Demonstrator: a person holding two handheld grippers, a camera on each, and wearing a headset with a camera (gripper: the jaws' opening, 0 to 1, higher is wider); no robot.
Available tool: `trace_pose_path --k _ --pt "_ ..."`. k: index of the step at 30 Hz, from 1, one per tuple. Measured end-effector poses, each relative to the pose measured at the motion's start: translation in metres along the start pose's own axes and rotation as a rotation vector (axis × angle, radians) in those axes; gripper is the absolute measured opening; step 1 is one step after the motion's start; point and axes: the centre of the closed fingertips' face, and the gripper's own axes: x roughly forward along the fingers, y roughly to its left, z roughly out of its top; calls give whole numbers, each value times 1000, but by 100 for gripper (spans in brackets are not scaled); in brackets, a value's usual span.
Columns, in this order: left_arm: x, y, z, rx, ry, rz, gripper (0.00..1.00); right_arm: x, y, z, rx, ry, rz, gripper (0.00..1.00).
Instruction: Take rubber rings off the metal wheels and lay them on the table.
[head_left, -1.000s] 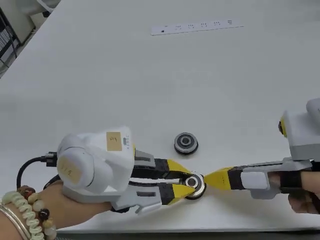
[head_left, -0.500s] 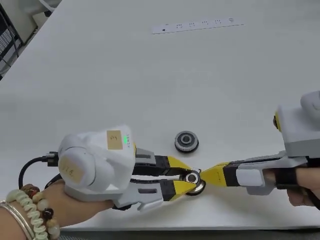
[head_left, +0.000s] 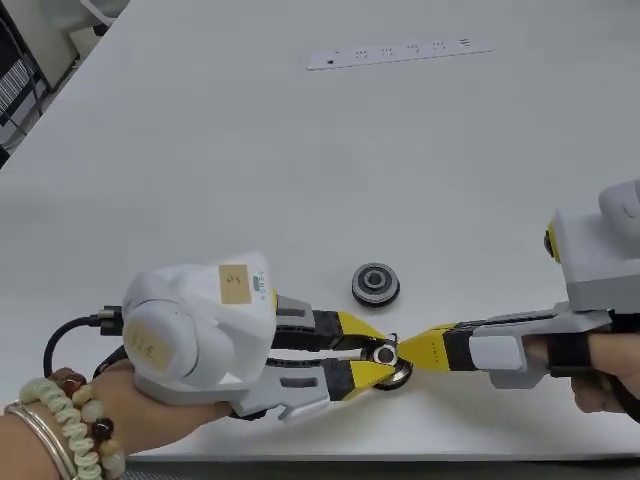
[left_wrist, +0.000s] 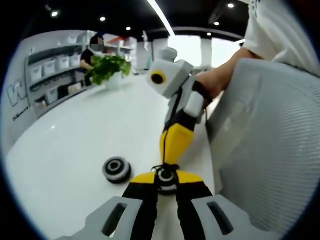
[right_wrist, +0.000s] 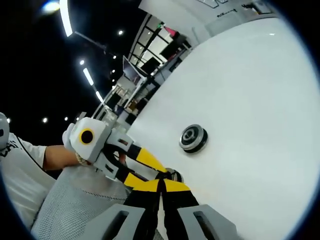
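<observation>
My left gripper (head_left: 378, 358) is shut on a small metal wheel (head_left: 387, 356) near the table's front edge; the same wheel (left_wrist: 167, 180) sits between its yellow jaw tips. My right gripper (head_left: 402, 350) comes in from the right, its yellow jaws closed against the wheel's rim, pinching a thin black rubber ring (left_wrist: 164, 152) that runs up from the wheel. In the right gripper view the wheel (right_wrist: 174, 176) sits just past that gripper's shut tips (right_wrist: 161, 183). A second wheel (head_left: 375, 283), with a black rubber ring on it, lies flat just behind (left_wrist: 116, 169) (right_wrist: 193, 137).
A white strip with dark markings (head_left: 400, 52) lies far back on the white table (head_left: 300, 170). The table's front edge (head_left: 420, 458) runs right below the grippers. A grey mesh chair back (left_wrist: 270, 150) stands close by on the person's side.
The right gripper has slid a little left, closer onto the wheel. The wheel sits slightly higher between the left jaws. The second wheel has not moved.
</observation>
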Motion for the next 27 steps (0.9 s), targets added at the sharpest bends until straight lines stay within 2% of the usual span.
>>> trace_pose_path --k 4,9,12,17,19,21,24,27 --pt "0 0 0 0 0 1 14 1 2 0 -17 2 3 0" --pt "0 0 0 2 4 3 14 2 9 0 9 -9 46 0" --pt "1 0 0 14 4 4 14 2 8 1 -17 -9 36 0" --pt "1 0 0 19 6 4 14 0 8 1 14 -22 49 0" --pt "2 -1 1 24 15 6 14 1 5 0 18 -20 34 0" --pt "2 -1 1 25 19 6 14 0 -5 -1 -29 -4 -29 0" --pt "2 -1 1 27 25 5 14 -1 -1 1 20 -23 1 0" --pt "2 0 2 18 45 6 14 -1 -3 0 2 -18 -15 0"
